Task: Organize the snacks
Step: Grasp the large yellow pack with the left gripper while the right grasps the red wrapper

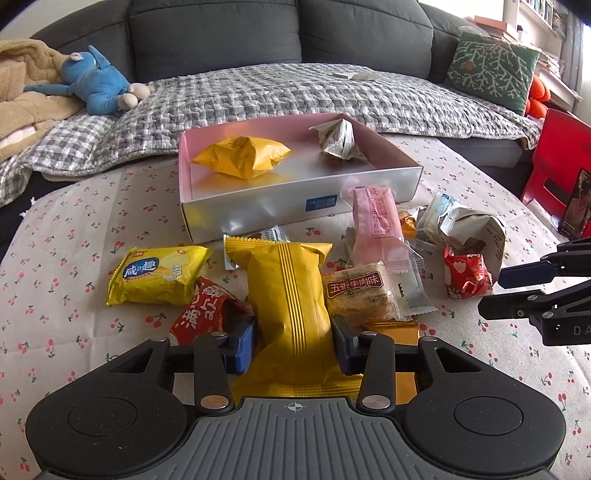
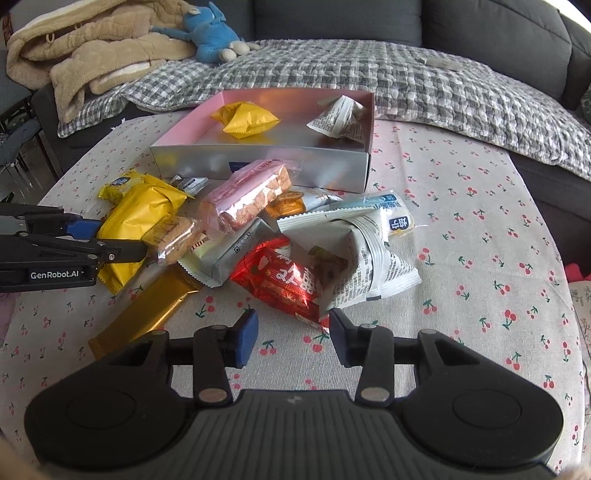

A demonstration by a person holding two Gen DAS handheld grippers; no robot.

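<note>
At the near edge of the pile, your left gripper (image 1: 293, 341) clamps the gold ribbed foil snack pack (image 1: 286, 295) for boxing into the silver pink-lined box (image 1: 258, 214), while the right gripper (image 2: 293, 338) hangs narrow and empty.

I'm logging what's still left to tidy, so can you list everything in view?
box: 1, silver outside, pink inside, far side of table
small yellow packet: 1, yellow, in box, left
printed packet: 1, white, in box, right
loose packets: about eleven, mixed colours, heaped in front of box
large yellow packet: 1, yellow, front of heap
tablecloth: 1, pale with red cherries, over table
blanket: 1, grey-white check, on sofa
sofa: 1, dark grey, behind table
plush toy: 1, blue, on sofa, left
cushion: 1, green, on sofa, right
left claw: 1, black, clamped on large yellow packet
right claw: 1, black, open beside heap
</note>
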